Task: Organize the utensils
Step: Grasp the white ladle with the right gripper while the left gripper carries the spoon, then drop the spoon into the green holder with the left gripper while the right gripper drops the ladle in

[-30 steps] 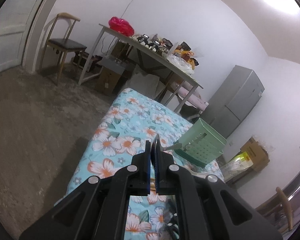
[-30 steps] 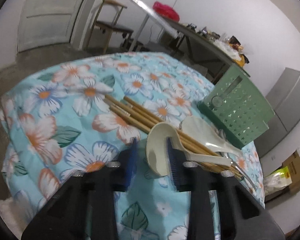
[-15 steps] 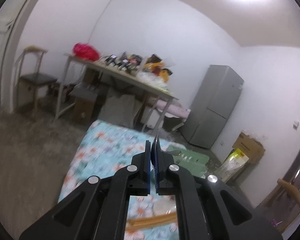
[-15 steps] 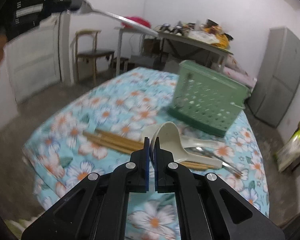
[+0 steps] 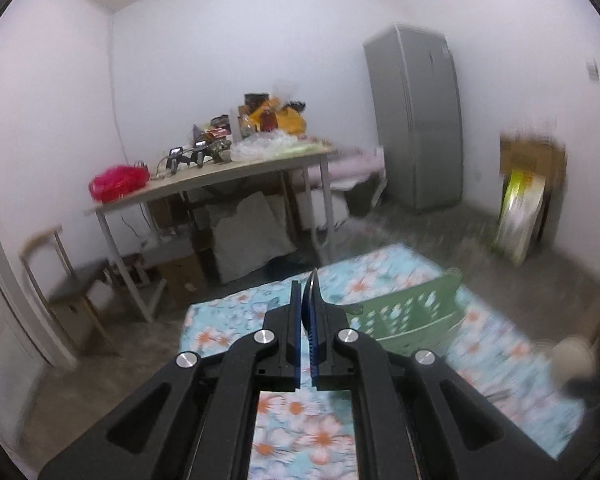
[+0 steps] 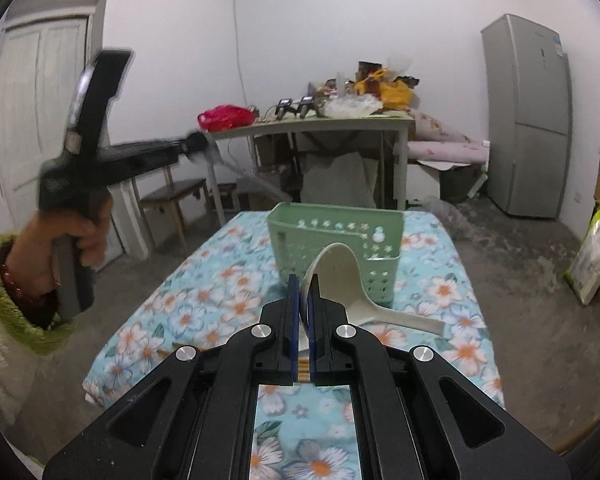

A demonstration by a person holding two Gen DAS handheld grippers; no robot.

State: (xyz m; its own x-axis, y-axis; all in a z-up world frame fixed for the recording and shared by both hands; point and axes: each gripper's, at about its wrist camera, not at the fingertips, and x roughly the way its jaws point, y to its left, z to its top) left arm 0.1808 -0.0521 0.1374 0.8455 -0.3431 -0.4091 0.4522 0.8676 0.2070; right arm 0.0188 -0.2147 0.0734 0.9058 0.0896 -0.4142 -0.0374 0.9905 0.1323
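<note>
While the right gripper (image 6: 304, 292) is raised above the floral-covered table (image 6: 220, 292), its jaws are clenched on the bowl rim of a cream ladle-type spoon (image 6: 340, 276). That spoon's handle runs out to the right of the jaws, clear of the cloth. Directly beyond the jaws stands the green perforated utensil basket (image 6: 336, 236), upright on the table.

The left gripper (image 5: 307, 300) is also raised over the table, with the basket (image 5: 408, 312) ahead and to the right of its jaws. Its jaws are clenched on a thin metal utensil (image 5: 313, 284), seen edge-on between the pads; the type cannot be told from this view. In the right wrist view, the left gripper (image 6: 192, 146) appears blurred, up and left of the right jaws, gripped by a hand (image 6: 60, 240) in a green cuff.
</note>
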